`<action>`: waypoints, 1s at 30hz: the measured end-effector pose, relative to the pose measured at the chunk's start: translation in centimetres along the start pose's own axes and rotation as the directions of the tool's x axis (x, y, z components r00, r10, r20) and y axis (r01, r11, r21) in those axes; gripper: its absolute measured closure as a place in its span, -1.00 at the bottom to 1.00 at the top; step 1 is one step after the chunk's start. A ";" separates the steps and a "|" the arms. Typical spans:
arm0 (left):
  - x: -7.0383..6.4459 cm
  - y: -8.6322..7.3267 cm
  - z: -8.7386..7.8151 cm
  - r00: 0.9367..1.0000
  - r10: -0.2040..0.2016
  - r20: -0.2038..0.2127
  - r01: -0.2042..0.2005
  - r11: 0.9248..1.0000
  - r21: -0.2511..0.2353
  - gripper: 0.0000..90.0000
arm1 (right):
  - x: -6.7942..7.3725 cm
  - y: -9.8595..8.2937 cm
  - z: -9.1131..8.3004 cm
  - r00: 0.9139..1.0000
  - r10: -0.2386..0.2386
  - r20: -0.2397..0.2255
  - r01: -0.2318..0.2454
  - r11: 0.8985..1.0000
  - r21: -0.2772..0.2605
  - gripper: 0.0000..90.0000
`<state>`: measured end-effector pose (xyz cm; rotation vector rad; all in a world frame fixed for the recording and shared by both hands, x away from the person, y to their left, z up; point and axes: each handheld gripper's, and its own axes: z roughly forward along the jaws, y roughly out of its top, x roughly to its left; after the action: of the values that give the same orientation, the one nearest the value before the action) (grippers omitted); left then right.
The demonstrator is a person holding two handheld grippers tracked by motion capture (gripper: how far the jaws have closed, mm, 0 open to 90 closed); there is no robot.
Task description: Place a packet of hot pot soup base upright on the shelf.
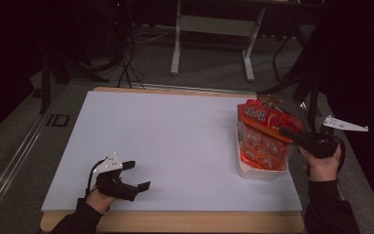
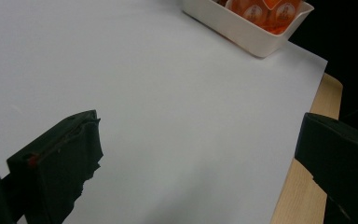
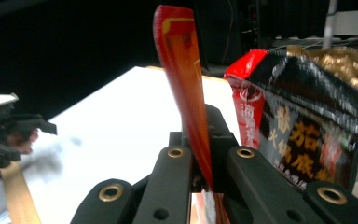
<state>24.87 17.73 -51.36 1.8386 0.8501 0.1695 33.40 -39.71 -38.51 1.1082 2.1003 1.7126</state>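
Note:
A red-orange snack packet is held up over a white tray at the board's right edge, with my right gripper shut on its edge. In the right gripper view the packet rises edge-on from between the closed jaws of that gripper. Beside it stands a red and black packet with a gold top. Orange jelly cups fill the tray. My left gripper rests open near the board's front left, nothing between its jaws.
A white board covers the wooden table, whose edge shows at the front. The tray's corner appears at the top of the left gripper view. Table legs and cables stand on the floor beyond.

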 end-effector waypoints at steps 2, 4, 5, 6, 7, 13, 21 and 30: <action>0.1 -0.1 0.1 1.000 -0.001 -0.001 0.001 1.000 0.001 -0.99 | -0.2 -0.6 -0.2 1.000 -0.003 0.011 0.003 1.000 -0.015 1.00; 0.1 -0.2 0.1 1.000 -0.007 0.000 0.007 1.000 0.000 -0.99 | -0.4 -1.3 -0.1 1.000 -0.012 0.027 0.012 1.000 0.010 1.00; 0.2 -0.2 0.1 1.000 -0.006 -0.003 0.006 1.000 -0.003 -0.99 | -0.5 -1.8 0.1 0.999 -0.021 0.048 0.020 1.000 0.024 1.00; 0.2 -0.2 0.1 1.000 -0.005 -0.005 0.005 1.000 -0.003 -0.99 | -0.7 -2.3 0.1 0.999 -0.009 0.045 0.008 1.000 0.021 1.00; 0.2 -0.2 0.1 1.000 -0.005 -0.005 0.005 1.000 -0.004 -0.99 | -1.0 -2.7 0.0 0.999 0.009 0.030 -0.010 1.000 0.007 1.00; 0.3 -0.3 0.2 1.000 -0.013 -0.004 0.013 1.000 0.000 -0.99 | -1.2 -2.9 -0.4 0.999 0.039 0.016 -0.038 0.999 -0.025 0.97; 0.5 -0.2 -0.1 1.000 -0.008 -0.013 0.008 1.000 -0.022 -0.99 | 1.3 -0.2 -0.8 0.998 -0.002 0.062 0.005 0.999 -0.040 0.27; 0.6 -0.3 -0.2 1.000 0.002 -0.028 -0.003 1.000 -0.025 -0.99 | 5.7 3.5 -2.0 0.992 -0.100 0.080 0.109 0.987 -0.118 -0.13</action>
<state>25.06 18.32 -51.70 1.8173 0.8614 0.2074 29.70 -37.29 -33.14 0.9930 1.9451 1.6992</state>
